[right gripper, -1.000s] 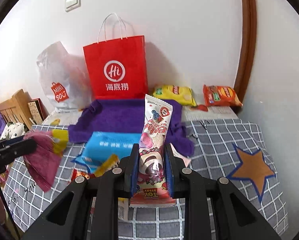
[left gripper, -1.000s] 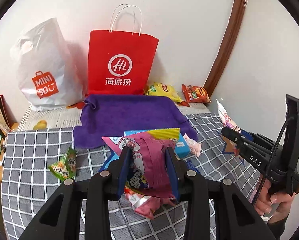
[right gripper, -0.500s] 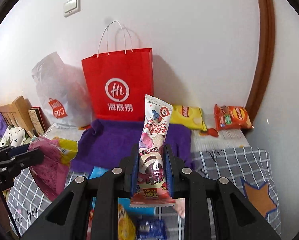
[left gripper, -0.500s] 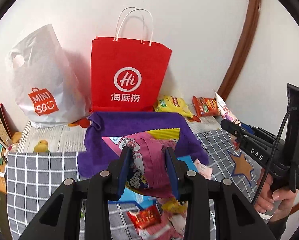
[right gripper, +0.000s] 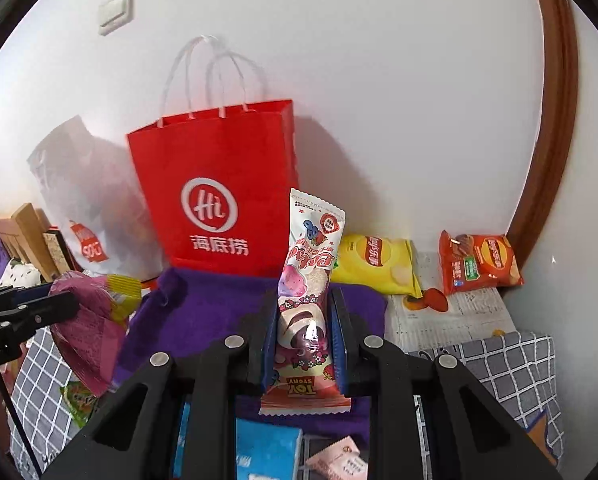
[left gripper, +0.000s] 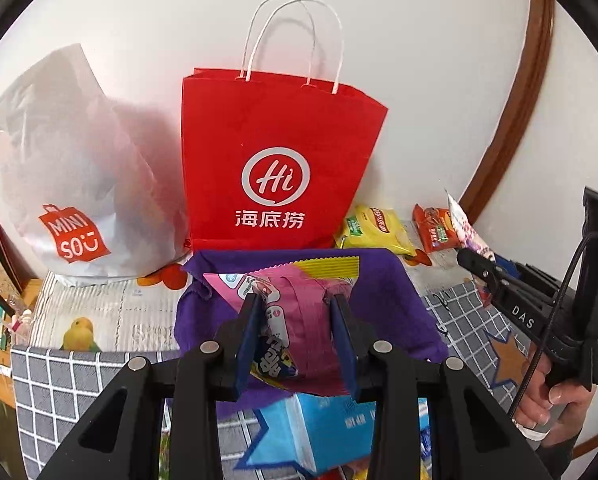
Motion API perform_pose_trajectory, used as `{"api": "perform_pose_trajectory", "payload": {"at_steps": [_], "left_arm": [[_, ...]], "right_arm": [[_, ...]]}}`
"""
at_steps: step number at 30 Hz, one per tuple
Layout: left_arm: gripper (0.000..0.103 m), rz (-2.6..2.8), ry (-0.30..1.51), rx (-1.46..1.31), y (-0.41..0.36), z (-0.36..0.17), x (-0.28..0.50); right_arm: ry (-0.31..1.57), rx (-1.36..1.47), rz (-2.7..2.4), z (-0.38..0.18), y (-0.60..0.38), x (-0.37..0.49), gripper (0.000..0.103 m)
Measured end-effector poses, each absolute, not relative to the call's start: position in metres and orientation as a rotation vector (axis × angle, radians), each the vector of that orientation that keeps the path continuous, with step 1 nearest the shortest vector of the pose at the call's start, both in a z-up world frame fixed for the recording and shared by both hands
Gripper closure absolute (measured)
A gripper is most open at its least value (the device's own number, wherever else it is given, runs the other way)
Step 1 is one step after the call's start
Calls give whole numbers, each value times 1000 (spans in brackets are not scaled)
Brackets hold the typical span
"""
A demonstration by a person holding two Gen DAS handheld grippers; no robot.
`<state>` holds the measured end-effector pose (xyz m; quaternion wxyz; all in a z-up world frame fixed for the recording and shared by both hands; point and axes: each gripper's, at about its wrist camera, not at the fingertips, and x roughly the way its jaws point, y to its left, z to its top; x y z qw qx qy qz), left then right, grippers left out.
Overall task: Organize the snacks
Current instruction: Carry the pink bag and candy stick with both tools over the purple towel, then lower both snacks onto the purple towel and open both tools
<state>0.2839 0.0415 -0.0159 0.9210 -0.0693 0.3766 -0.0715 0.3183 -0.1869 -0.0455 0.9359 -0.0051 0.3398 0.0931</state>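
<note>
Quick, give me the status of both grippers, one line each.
Left gripper: closed on the pink snack bag.
Right gripper: closed on the Toy Story snack pack, held upright.

The far edge of the table [right gripper: 511, 360] is closed off by the wall, against which a red paper bag [left gripper: 279, 160] and a white plastic bag [left gripper: 75, 168] are stood side by side, touching. Open room is left above the purple cloth [right gripper: 219, 312] spread just before the red bag. To the right, the strip by the wall is taken up by a yellow chip packet [right gripper: 375, 264] and an orange snack packet [right gripper: 479, 262]. The near table is crowded by a blue packet [left gripper: 339, 428] and small wrappers.
</note>
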Motion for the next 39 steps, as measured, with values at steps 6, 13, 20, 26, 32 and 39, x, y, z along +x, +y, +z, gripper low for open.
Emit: {"api": "perform_pose_trajectory", "payload": {"at_steps": [6,13,20,26,32,39], "left_arm": [[69,-152,798,-153,43,-32,314],[69,-161,822,-155,47,-56,344],[69,-155,879,-186,56,-89,365],[69,-157,916,-157,54,-107,373],[69,-165,942,-167,54,-119,378],[69,-141,965,-167,56,-123,384]], "right_arm": [[740,-26,172,-67,-192,347,79],[754,-31,189,-85,-188,375,79],[852,-52,209,-129,-186,405,79],[881,-64,211,-145,-194,412,79],[930,-78,218,-161,-196,419,79],[983,-99,226,-177,-192,425,79]]}}
